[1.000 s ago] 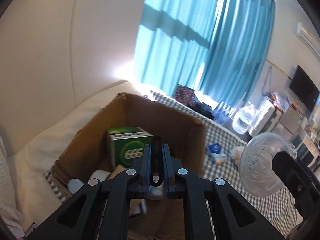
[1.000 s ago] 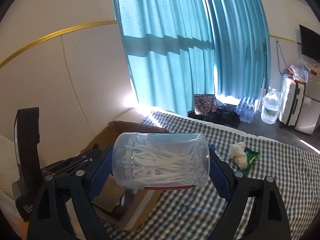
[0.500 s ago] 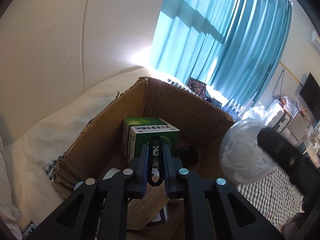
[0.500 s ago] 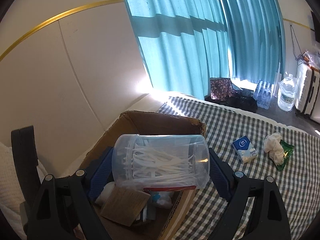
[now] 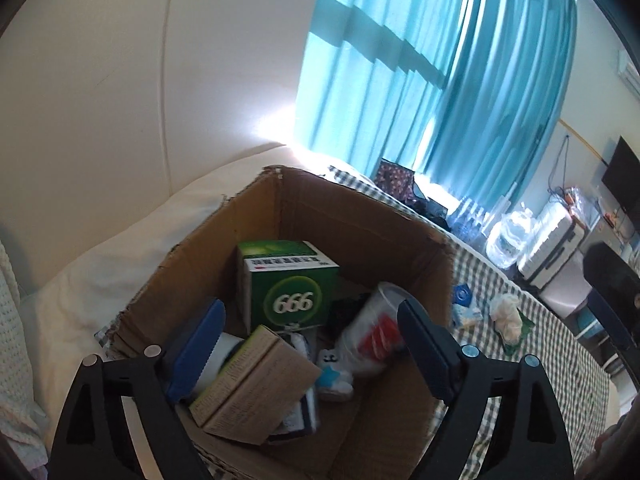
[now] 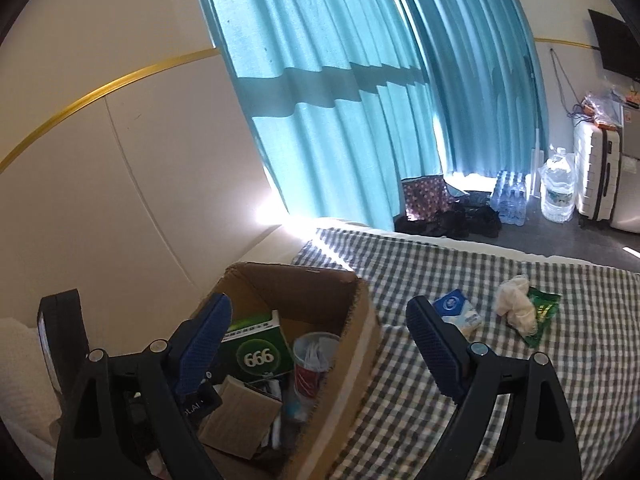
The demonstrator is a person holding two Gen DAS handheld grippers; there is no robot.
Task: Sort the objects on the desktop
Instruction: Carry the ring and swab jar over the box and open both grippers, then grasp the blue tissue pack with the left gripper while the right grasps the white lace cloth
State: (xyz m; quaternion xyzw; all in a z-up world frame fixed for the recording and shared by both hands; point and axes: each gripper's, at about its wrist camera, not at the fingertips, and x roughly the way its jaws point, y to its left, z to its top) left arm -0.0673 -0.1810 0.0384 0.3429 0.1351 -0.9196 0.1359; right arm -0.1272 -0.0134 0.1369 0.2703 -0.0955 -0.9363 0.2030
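Note:
An open cardboard box [image 5: 360, 216] [image 6: 320, 280] stands on the checked cloth. In it lie a green "666" carton [image 5: 292, 292] [image 6: 258, 350], a brown carton [image 5: 256, 384] [image 6: 240, 420] and the clear jar of white sticks [image 5: 372, 328] [image 6: 314, 360], tipped against the right wall. My left gripper [image 5: 310, 334] is open and empty above the box. My right gripper [image 6: 318, 338] is open and empty above the box's right side. A blue tissue pack [image 6: 458, 310] [image 5: 464, 304], a white wad [image 6: 516, 308] [image 5: 506, 314] and a green packet [image 6: 542, 314] lie on the cloth to the right.
A white pillow [image 5: 120, 264] lies left of the box against the wall. Teal curtains [image 6: 380, 100] hang behind. Water bottles [image 6: 556, 192], a suitcase [image 6: 598, 176] and bags sit on the floor beyond the cloth's far edge.
My right gripper opened and the jar of sticks dropped into the box. My left gripper opened and its thin dark item is no longer between the fingers.

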